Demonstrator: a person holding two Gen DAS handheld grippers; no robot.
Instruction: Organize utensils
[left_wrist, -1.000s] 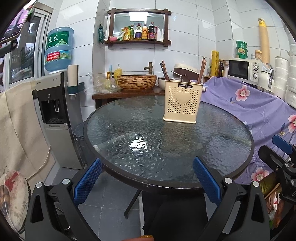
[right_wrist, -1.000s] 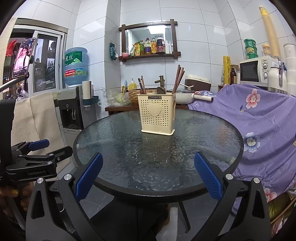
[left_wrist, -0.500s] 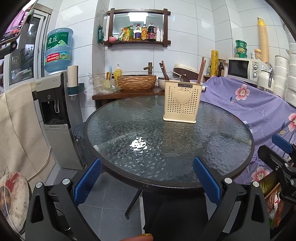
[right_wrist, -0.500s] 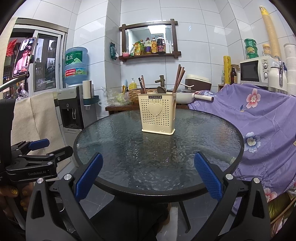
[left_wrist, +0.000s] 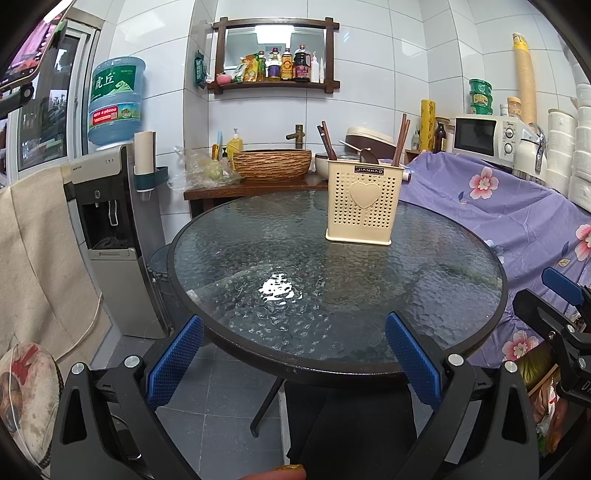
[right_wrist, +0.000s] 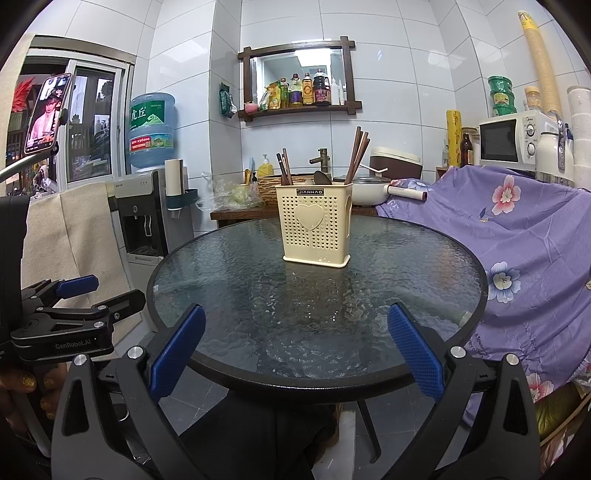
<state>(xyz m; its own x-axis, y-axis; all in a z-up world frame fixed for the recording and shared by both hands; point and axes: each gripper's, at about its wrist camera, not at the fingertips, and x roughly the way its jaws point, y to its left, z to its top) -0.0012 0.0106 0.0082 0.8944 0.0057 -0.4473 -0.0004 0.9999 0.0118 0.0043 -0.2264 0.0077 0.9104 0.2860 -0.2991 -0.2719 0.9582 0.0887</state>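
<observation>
Left tongs (left_wrist: 293, 352): black frame, blue ribbed pads (left_wrist: 173, 360), spread wide, nothing between them. Position matches the views of a second and half a second ago; no shift detected. They hang at the near rim of the tabletop, off the glass.

Right tongs (right_wrist: 295, 350): same build, blue pads (right_wrist: 415, 349) equally wide apart, empty. Also unchanged against the earlier views. Each pair shows at the edge of the other's view, side by side and apart.

Round textured-glass tabletop with dark rim (right_wrist: 369, 384): bare of loose utensils in both views; only the holder stands on it.

Cream perforated plastic utensil holder with a heart emblem (right_wrist: 317, 229): upright, toward the far side of the tabletop, well apart from both tongs. Unmoved.

Dark wooden chopsticks (right_wrist: 357, 157): standing in the holder's right end, leaning slightly; a second dark bundle (right_wrist: 284, 168) at its left end; a dark spoon bowl (right_wrist: 322, 178) between them. Which compartments, cannot tell.

Purple floral cloth (right_wrist: 517, 236): draped to the right, beyond the tabletop.

Assessment: nothing has changed over the last second. With all visible utensils in the holder and both tongs idle, the task is likely either finished or not yet begun; the views do not settle which.
</observation>
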